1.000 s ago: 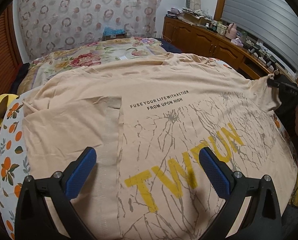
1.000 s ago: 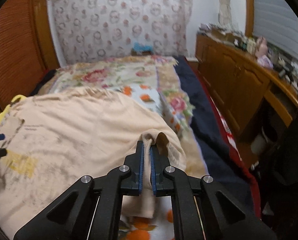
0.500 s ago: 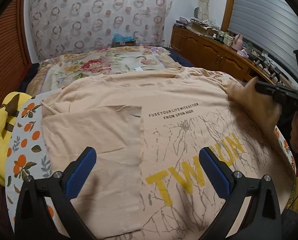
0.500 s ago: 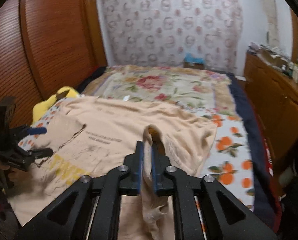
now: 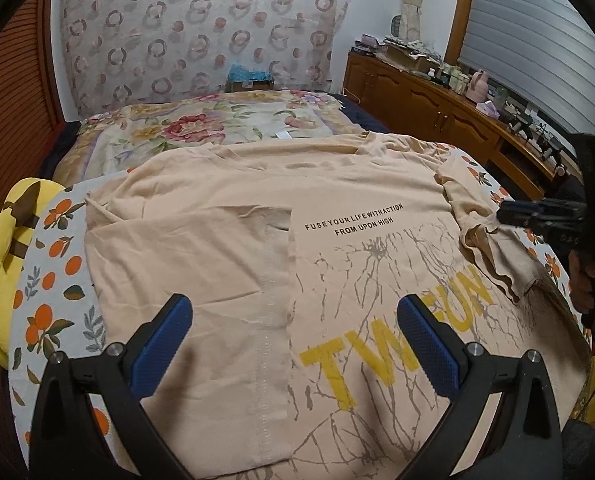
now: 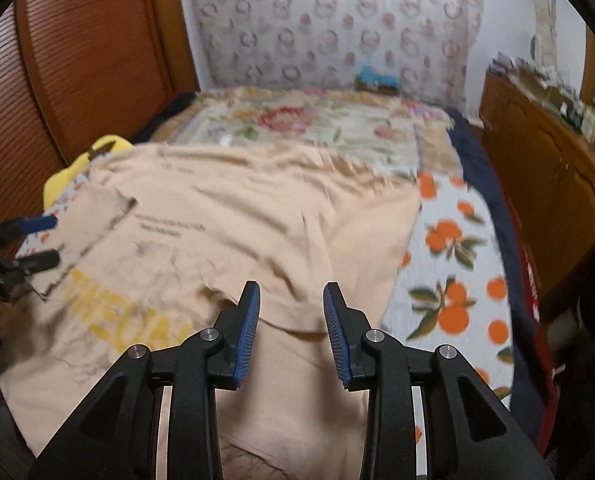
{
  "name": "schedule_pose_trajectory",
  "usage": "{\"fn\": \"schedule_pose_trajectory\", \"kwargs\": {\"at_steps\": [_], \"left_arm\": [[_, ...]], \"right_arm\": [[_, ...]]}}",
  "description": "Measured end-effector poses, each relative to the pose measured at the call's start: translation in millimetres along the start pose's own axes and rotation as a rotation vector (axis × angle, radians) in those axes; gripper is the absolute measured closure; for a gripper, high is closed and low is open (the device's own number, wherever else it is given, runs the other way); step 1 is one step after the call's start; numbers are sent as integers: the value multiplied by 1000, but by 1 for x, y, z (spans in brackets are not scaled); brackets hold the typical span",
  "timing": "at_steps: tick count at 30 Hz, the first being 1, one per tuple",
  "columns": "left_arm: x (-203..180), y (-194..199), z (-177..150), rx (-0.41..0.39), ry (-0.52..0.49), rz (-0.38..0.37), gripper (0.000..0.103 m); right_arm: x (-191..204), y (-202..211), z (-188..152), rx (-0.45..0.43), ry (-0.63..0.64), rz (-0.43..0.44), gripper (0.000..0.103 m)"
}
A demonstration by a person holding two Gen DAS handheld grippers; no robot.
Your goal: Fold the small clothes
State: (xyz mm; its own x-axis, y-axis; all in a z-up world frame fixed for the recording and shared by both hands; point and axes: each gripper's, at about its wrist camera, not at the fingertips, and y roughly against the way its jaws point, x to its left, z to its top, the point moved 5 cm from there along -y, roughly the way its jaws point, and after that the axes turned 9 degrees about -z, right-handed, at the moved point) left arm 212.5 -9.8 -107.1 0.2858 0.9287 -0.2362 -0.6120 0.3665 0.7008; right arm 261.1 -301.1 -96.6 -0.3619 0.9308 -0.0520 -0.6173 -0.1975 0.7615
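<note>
Right wrist view: the right gripper (image 6: 291,320) has just been opening, its jaws now partly apart and clear of the beige T-shirt's (image 5: 337,264) right sleeve (image 5: 493,256), which lies folded inward below them. Best to lift straight away without snagging the cloth. The left gripper (image 5: 293,340) hovers wide open over the shirt's near-left fold, on the bed.

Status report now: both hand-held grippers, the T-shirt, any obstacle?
Left hand-held gripper open, empty, over T-shirt. Right hand-held gripper jaws just opening, sleeve released, lying folded onto shirt. Nothing in the way.
</note>
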Motion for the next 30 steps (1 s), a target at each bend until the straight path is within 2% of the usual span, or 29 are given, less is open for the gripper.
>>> {"fn": "schedule_pose_trajectory", "kwargs": {"at_steps": [5, 9, 11, 12, 13, 16, 24, 28, 30], "left_arm": [[1, -2, -1, 6, 3, 4, 0], [5, -2, -4, 9, 18, 12, 0], [7, -2, -5, 9, 22, 15, 0], [8, -2, -5, 9, 24, 16, 0], [8, -2, -5, 9, 25, 17, 0], [10, -3, -5, 10, 29, 19, 0], [18, -3, -3, 12, 47, 28, 0], [24, -3, -2, 14, 57, 35, 0], [28, -2, -1, 14, 64, 38, 0]], "right_arm": [[-6, -22, -10, 61, -25, -17, 71], [-6, -24, -8, 60, -23, -17, 71], [-3, -25, -6, 60, 0, -2, 88], [0, -25, -5, 58, 12, 0, 89], [2, -24, -3, 52, 26, 0, 95], [11, -20, 6, 25, 49, 35, 97], [48, -25, 45, -20, 122, 118, 98], [71, -36, 63, -32, 147, 189, 98], [76, -40, 68, -35, 145, 197, 94]]}}
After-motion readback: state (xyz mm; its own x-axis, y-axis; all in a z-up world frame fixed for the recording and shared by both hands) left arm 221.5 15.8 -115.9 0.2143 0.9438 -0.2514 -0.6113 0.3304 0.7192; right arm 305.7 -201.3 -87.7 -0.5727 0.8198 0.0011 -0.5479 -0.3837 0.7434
